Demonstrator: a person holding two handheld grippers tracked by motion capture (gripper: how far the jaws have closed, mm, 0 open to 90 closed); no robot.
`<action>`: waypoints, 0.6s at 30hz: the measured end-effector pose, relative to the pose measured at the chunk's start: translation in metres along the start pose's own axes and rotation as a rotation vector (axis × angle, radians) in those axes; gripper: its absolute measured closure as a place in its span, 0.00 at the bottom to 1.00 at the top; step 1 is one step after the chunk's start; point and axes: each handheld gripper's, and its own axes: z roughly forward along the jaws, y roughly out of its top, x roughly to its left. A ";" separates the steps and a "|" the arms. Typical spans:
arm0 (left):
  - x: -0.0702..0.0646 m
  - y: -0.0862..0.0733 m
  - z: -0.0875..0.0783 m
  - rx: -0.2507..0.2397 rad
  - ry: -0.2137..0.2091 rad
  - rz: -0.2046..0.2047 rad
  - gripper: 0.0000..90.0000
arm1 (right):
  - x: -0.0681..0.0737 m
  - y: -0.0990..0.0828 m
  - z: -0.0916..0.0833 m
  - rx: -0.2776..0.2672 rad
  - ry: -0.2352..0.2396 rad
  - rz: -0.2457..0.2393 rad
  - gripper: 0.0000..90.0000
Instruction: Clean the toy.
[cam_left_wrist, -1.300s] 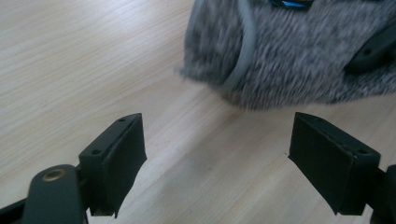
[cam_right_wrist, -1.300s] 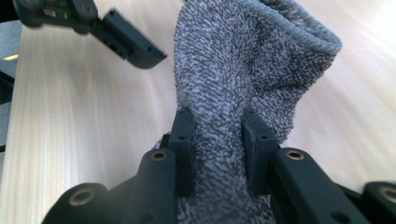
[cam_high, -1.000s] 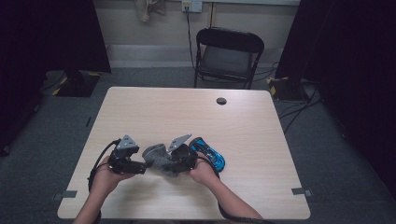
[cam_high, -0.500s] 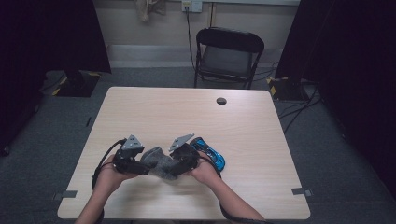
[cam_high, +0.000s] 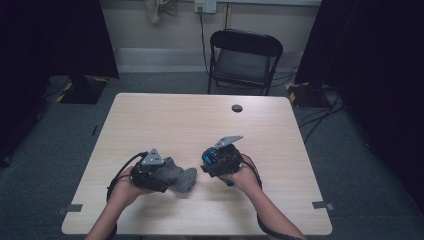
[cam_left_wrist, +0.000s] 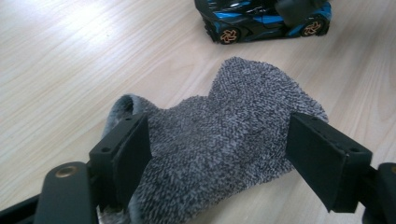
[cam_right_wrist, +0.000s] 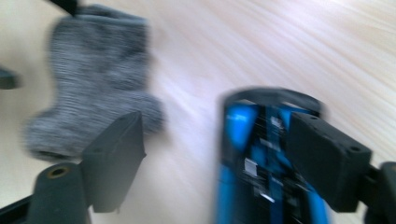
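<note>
Sock (cam_high: 179, 177), grey and fuzzy, lies flat on the pale wooden tabletop (cam_high: 165, 117), and the left gripper (cam_high: 159, 172) sits right over its near end. In the left gripper view its two black fingers (cam_left_wrist: 122, 156) stand wide apart, one at each side of the sock (cam_left_wrist: 224, 154); the fabric runs between them and on past their tips, and the left pad sits at the cuff edge, though I cannot tell whether it touches. These fingers have been narrowing a little, yet neither pad presses the cloth. The person's left hand (cam_high: 124, 186) wraps the gripper body, and its cable loops off to the outside.

Just beyond the sock's far end, ahead of the left fingertips, a blue and black toy car (cam_left_wrist: 264, 18) with orange wheels stands on the wood.

To the right, the right gripper (cam_high: 212, 162) is held in the right hand (cam_high: 245, 176), near the sock but apart from it. The right gripper view is blurred; its fingers (cam_right_wrist: 114, 154) have just been opening and stand wide. The toy car (cam_right_wrist: 261, 172) lies lengthwise by the right-hand finger, partly behind it, with bare wood in most of the gap. The sock (cam_right_wrist: 91, 88) lies off beyond the left-hand fingertip.

Farther up the tabletop, well apart from both grippers, sits a small dark round cap (cam_high: 237, 108).
</note>
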 end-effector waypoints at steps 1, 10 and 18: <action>-0.001 0.000 0.001 -0.001 -0.005 0.009 0.24 | -0.003 -0.003 -0.001 0.006 -0.026 0.013 0.19; -0.001 -0.001 0.014 0.049 -0.019 0.028 0.24 | -0.016 -0.020 0.008 0.040 -0.113 0.025 0.17; 0.001 -0.003 0.016 0.056 -0.018 0.023 0.24 | -0.019 -0.018 0.023 0.070 -0.114 0.033 0.16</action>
